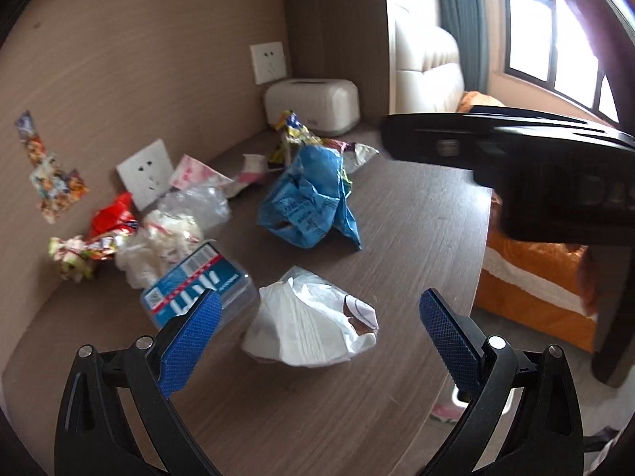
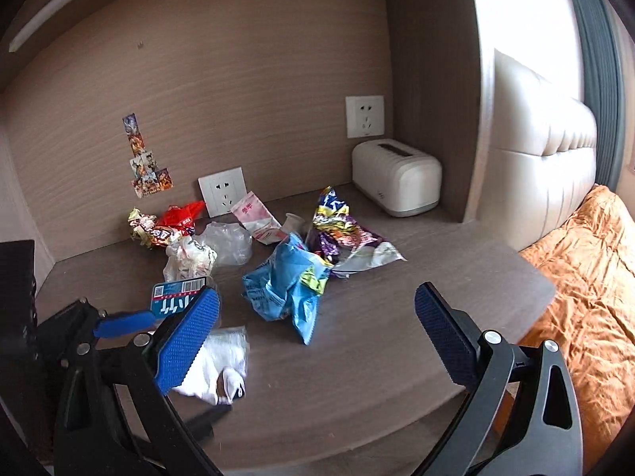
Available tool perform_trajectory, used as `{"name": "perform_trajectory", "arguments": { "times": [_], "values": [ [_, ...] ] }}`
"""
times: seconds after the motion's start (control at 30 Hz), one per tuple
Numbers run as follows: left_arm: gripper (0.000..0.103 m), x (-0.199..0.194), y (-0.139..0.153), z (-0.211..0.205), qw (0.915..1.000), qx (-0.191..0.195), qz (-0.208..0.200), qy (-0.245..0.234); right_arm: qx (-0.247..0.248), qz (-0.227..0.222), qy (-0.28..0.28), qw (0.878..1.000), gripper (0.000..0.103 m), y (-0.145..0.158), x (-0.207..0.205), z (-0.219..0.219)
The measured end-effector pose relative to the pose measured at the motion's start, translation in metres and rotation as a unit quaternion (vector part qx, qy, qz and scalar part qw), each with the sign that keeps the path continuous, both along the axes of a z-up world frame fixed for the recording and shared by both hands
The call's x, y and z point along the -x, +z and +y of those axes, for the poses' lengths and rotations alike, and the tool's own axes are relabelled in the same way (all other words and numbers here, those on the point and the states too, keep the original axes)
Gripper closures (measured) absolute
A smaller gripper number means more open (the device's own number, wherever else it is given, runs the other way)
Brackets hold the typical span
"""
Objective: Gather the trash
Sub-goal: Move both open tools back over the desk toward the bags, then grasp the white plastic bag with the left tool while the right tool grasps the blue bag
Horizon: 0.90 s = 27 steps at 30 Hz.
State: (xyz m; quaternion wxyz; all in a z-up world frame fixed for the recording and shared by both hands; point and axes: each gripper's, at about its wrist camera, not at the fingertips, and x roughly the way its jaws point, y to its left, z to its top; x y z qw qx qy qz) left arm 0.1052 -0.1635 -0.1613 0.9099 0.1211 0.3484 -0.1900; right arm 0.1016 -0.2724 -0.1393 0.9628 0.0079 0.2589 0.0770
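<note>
The job looks like it is at the start: lots of trash lies on the desk [image 2: 397, 317] and nothing is picked up yet.

The left gripper [image 1: 319, 329] is wide open and holds nothing. Right in front of it, between its two fingers, sits a crumpled white bag [image 1: 313, 317]. Just past its left finger is a blue box with a bar code [image 1: 194, 281]. Farther ahead lies a crumpled blue bag [image 1: 309, 198].

The right gripper [image 2: 317, 329] is wide open too, and empty. The blue bag [image 2: 285, 281] lies just ahead of it, between its fingers. Behind that bag are shiny snack wrappers [image 2: 341, 230], a pink packet [image 2: 254, 218], a clear plastic bag [image 2: 230, 242] and a red wrapper [image 2: 178, 214], all close to the back wall.

I think the next move is for the left gripper to go down over the white bag and squeeze it. The bag is soft and puffy, so the fingers must close a long way to hold it.

Some things are hard to see. No trash bin shows in either view, so I cannot tell where the trash should go. The right gripper's left finger covers part of the white bag [image 2: 222, 361] and the box. In the left view, the dark shape up on the right is blurry; it looks like the other gripper. I cannot read the words on the wrappers.
</note>
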Motion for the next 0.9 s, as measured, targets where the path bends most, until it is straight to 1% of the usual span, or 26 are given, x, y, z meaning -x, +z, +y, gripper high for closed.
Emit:
{"name": "perform_trajectory", "arguments": {
  "times": [0.07,0.2,0.33,0.4,0.43,0.47,0.5,0.53,0.57,0.6,0.67,0.7,0.73,0.8,0.9],
  "values": [
    [0.005,-0.010,-0.008,-0.001,0.9999,-0.005,0.009,-0.012,0.003,0.013,0.000,1.000,0.005,-0.008,-0.019,0.006],
    [0.005,-0.027,-0.018,0.002,0.9986,0.014,0.037,-0.035,0.001,0.044,0.002,0.999,0.005,-0.027,-0.052,0.014],
    [0.007,-0.039,-0.029,0.002,0.9965,0.020,0.061,-0.054,-0.005,0.072,0.006,0.997,0.005,-0.047,-0.083,0.022],
    [0.018,-0.042,-0.034,0.001,0.9951,0.020,0.073,-0.064,-0.011,0.088,0.008,0.996,0.005,-0.056,-0.095,0.024],
    [0.026,-0.044,-0.038,0.000,0.9941,0.017,0.082,-0.069,-0.013,0.093,0.008,0.996,0.005,-0.059,-0.099,0.024],
    [0.031,-0.045,-0.042,-0.001,0.9936,0.013,0.087,-0.071,-0.014,0.097,0.010,0.995,0.005,-0.062,-0.103,0.025],
    [0.032,-0.045,-0.044,-0.003,0.9932,0.010,0.087,-0.076,-0.016,0.101,0.011,0.995,0.009,-0.065,-0.107,0.026],
    [0.033,-0.044,-0.045,-0.003,0.9935,0.006,0.084,-0.077,-0.017,0.103,0.014,0.994,0.023,-0.067,-0.109,0.026],
    [0.037,-0.044,-0.046,-0.004,0.9933,0.003,0.084,-0.079,-0.016,0.109,0.016,0.994,0.027,-0.069,-0.111,0.027],
    [0.038,-0.043,-0.046,-0.006,0.9933,0.001,0.082,-0.082,-0.017,0.112,0.018,0.993,0.033,-0.071,-0.112,0.027],
    [0.042,-0.044,-0.047,-0.009,0.9933,-0.004,0.080,-0.084,-0.020,0.111,0.019,0.993,0.036,-0.071,-0.112,0.026],
    [0.043,-0.043,-0.047,-0.010,0.9933,-0.005,0.078,-0.085,-0.022,0.110,0.019,0.994,0.040,-0.070,-0.111,0.025],
    [0.044,-0.043,-0.046,-0.010,0.9934,-0.008,0.078,-0.084,-0.024,0.109,0.017,0.994,0.041,-0.069,-0.110,0.023],
    [0.044,-0.043,-0.041,-0.009,0.9939,-0.011,0.075,-0.080,-0.029,0.105,0.018,0.994,0.042,-0.064,-0.106,0.021],
    [0.044,-0.043,-0.029,-0.004,0.9948,-0.004,0.069,-0.074,-0.031,0.089,0.016,0.995,0.042,-0.047,-0.092,0.015]
  ]
}}
